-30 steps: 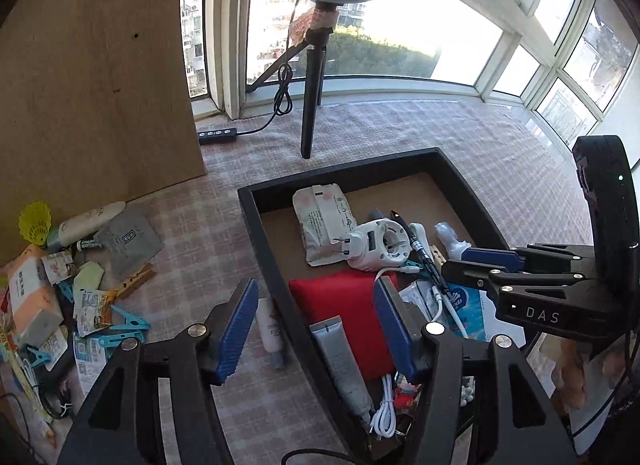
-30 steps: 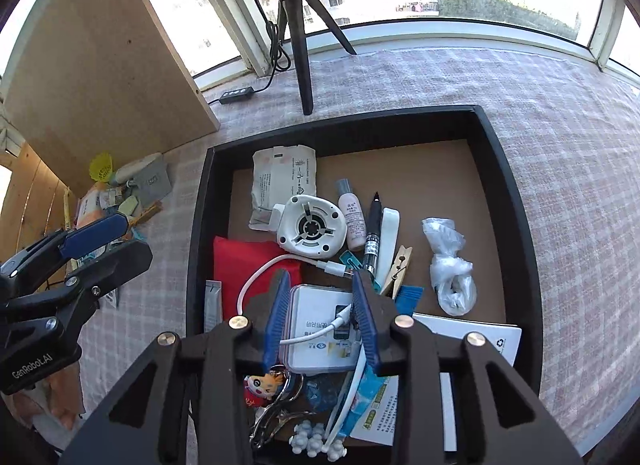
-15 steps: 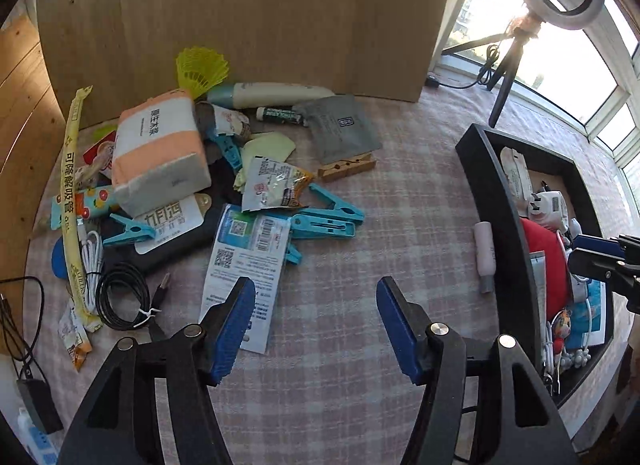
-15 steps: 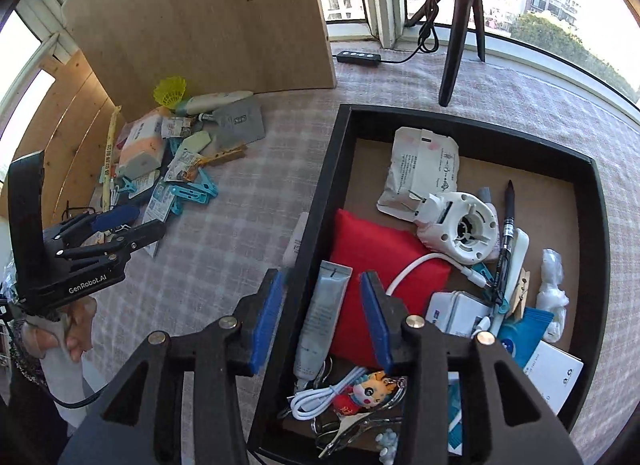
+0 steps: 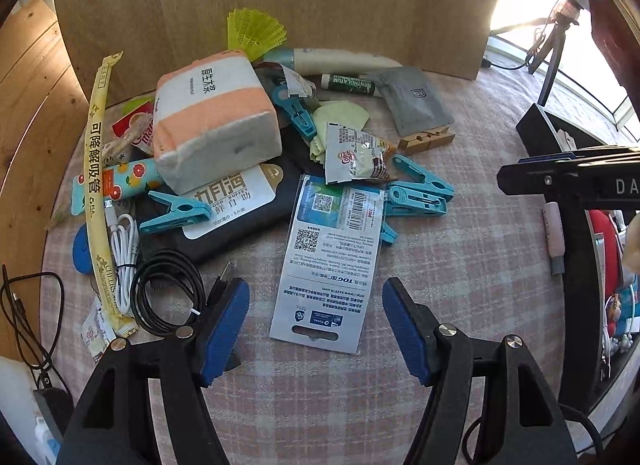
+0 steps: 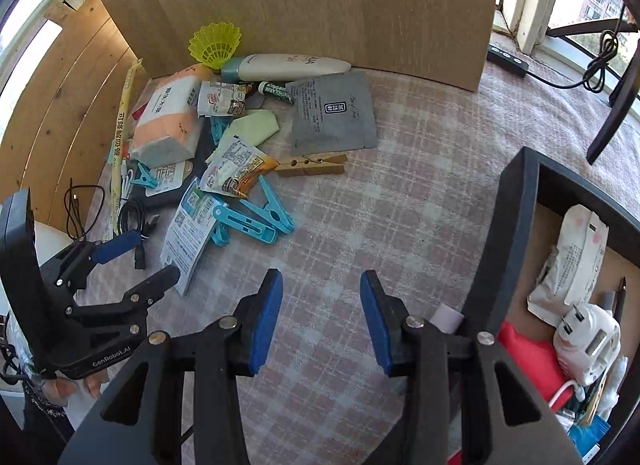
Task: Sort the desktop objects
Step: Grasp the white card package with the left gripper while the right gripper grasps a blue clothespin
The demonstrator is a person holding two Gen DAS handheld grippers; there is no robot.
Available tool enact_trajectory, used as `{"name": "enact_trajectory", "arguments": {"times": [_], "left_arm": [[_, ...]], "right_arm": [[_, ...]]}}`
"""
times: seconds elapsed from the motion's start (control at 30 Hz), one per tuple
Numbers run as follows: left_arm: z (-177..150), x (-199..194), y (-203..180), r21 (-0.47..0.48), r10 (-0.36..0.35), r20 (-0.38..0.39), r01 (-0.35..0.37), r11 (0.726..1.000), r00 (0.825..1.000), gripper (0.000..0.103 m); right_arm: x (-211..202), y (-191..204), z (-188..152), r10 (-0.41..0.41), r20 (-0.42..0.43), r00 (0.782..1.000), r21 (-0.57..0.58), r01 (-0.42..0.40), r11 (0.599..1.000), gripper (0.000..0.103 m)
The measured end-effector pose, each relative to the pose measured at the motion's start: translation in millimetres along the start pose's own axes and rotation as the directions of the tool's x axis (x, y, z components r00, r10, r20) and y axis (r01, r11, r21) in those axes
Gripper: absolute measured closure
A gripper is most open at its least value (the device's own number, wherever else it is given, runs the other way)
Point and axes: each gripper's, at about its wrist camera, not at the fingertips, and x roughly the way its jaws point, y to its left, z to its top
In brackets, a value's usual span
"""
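Each black hand-held gripper [image 6: 320,321] has blue pads [image 5: 224,329] and silver screws [image 5: 446,330].

Plywood board [image 6: 288,1] upright; power strip [image 6: 507,55] by window.

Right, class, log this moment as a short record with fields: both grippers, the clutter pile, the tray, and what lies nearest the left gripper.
left gripper: open, empty, hovering over the checked cloth at the pile's near edge
right gripper: open, empty, over bare cloth beside the tray
pile: tissue pack, blue clothespins, wooden clothespin, grey sachet, yellow shuttlecock, black cable
black tray: already holds a red pouch and a white plug adapter
nearest left gripper: printed packaging card, lying flat
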Motion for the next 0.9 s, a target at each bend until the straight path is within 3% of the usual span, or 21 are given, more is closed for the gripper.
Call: {"name": "enact_trajectory", "arguments": {"times": [0.3,0.7,0.9], "left_arm": [[3.2,15.7,0.1,0.037,-0.016,-0.040,0.017,0.999,0.999,0.036],[8.4,27.4,2.2,0.020,-0.036,-0.061,0.037,0.999,0.997,0.036],[3.9,25.6,0.1,-0.005,-0.065,-0.057,0.065,0.998,0.996,0.047]], "right_arm": [[42.3,28.0,43.6,-0.007,-0.053,0.999,-0.047,0.005,0.999,0.065],[68.4,43.0,53.8,-0.058,-0.089,0.994,-0.076,0.051,0.996,0.071],[67.9,47.3,49.7,-0.082,-0.096,0.992,-0.080,0.075,0.994,0.089]]}}
